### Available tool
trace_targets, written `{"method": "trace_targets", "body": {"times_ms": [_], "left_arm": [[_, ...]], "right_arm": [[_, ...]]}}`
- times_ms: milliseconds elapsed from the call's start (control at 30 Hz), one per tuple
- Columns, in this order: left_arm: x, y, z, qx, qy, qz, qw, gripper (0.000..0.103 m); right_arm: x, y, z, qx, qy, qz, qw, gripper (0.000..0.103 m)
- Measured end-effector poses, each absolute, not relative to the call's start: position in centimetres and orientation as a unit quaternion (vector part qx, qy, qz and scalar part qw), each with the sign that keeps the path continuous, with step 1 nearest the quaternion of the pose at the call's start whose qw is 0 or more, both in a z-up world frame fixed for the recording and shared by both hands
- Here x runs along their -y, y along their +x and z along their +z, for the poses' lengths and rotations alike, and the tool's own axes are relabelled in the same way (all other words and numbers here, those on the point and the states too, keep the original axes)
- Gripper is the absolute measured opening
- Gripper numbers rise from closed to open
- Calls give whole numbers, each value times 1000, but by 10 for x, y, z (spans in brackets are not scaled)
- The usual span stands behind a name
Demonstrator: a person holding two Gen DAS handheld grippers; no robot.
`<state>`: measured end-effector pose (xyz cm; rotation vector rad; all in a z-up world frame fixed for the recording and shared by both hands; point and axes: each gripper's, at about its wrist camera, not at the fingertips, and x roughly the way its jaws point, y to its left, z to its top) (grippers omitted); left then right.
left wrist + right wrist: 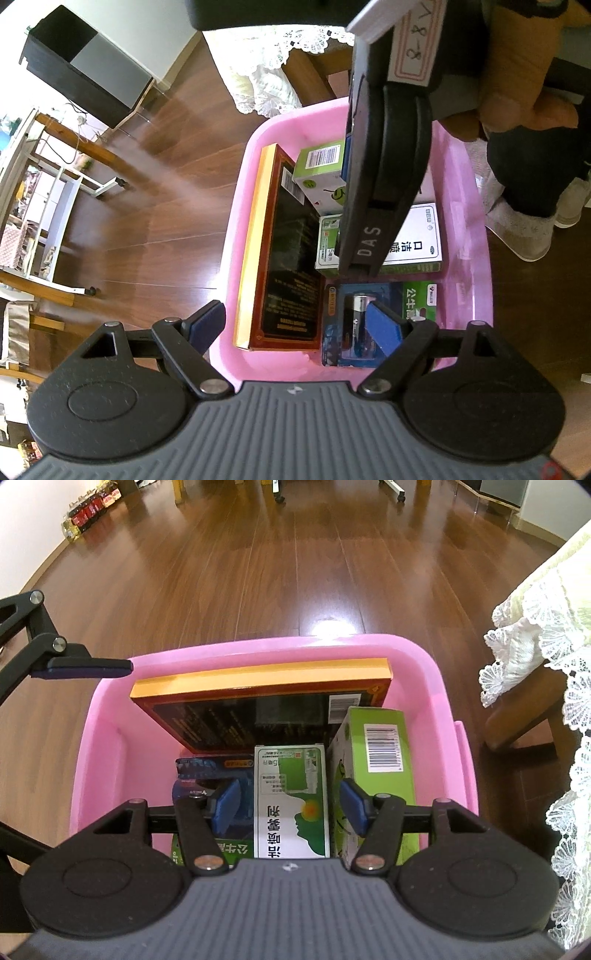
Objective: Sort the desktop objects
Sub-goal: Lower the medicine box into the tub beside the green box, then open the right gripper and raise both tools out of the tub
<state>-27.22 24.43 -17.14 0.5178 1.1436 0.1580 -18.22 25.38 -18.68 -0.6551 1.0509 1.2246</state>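
My left gripper (297,325) hangs wide open over the pink bin (236,229); my right gripper (290,806), also open and empty, straddles the white-green box (291,805). That box lies lengthwise, between the battery pack (207,775) and green box (373,760). Beyond them, the red-gold box (258,701) leans against the far wall.

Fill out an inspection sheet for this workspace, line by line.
Surface: wooden floor under the pink bin.
Job's things: in the bin, red-and-gold box, green barcode box, white-green medicine box, battery pack.
Clutter: nothing seen.
Grippers: left tool open, empty; right tool open astride the medicine box.
Cables: cord by the white rack.
Surroundings: lace tablecloth, bottles by the wall, a person's hand.
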Motion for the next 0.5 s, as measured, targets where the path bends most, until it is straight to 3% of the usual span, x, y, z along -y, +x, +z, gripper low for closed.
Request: {"method": "trace_targets", "body": {"times_ms": [500], "left_arm": [[-226, -259, -156, -539, 258, 68, 799, 84]], "right_arm": [[-227, -160, -155, -450, -226, 539, 676, 58]]}}
